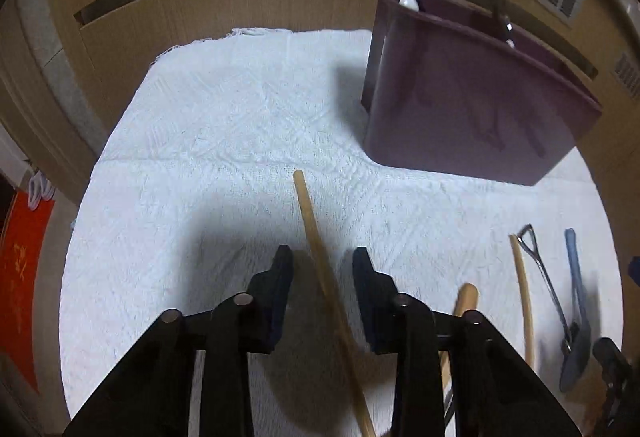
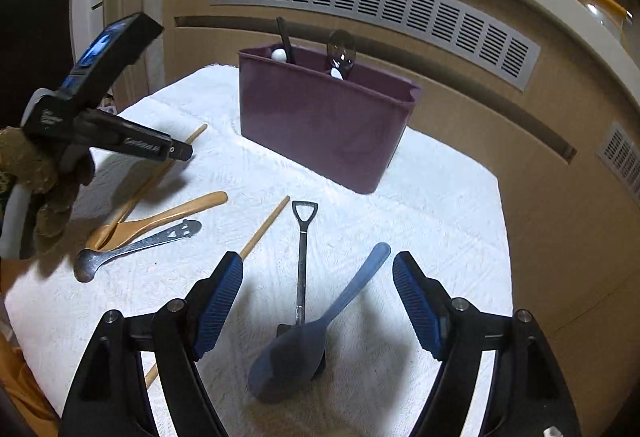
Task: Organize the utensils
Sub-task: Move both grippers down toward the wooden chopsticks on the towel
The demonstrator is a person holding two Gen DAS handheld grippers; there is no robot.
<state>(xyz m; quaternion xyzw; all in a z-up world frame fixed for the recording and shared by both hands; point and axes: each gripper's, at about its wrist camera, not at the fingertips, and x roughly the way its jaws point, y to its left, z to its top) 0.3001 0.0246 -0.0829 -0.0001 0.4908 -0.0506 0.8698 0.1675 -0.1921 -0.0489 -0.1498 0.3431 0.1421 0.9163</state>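
Your left gripper [image 1: 322, 265] sits at the lower middle of the left wrist view with its jaws parted, and a wooden chopstick [image 1: 320, 257] runs up between the fingers, tip pointing to the frame's centre; it touches neither pad as far as you can see. Everything lies on a white towel [image 1: 224, 125]. To the right of that gripper, a wooden spoon handle [image 1: 466, 299] pokes out behind the right finger. Further right a second chopstick [image 1: 525, 301] lies by a small shovel-shaped metal spoon [image 1: 546, 279] and a blue spoon [image 1: 576, 313]. In the upper right stands the purple utensil holder [image 1: 472, 105], with two dark handles rising from it.

In the right wrist view, your left hand [image 2: 36, 181] and its tool fill the left edge. Below and right of it the wooden spoon [image 2: 160, 217] rests with the first chopstick across its bowl, and a metal spoon with a face cut-out [image 2: 136, 247] lies just beside it. The utensil holder [image 2: 320, 125] stands at upper centre, with a dark spoon [image 2: 342, 51] upright inside. Your right gripper [image 2: 318, 283] is spread wide at the bottom, hovering over the shovel spoon [image 2: 302, 257] and the blue spoon [image 2: 312, 333], whose bowl overlaps the shovel's blade. Neither pad touches them.
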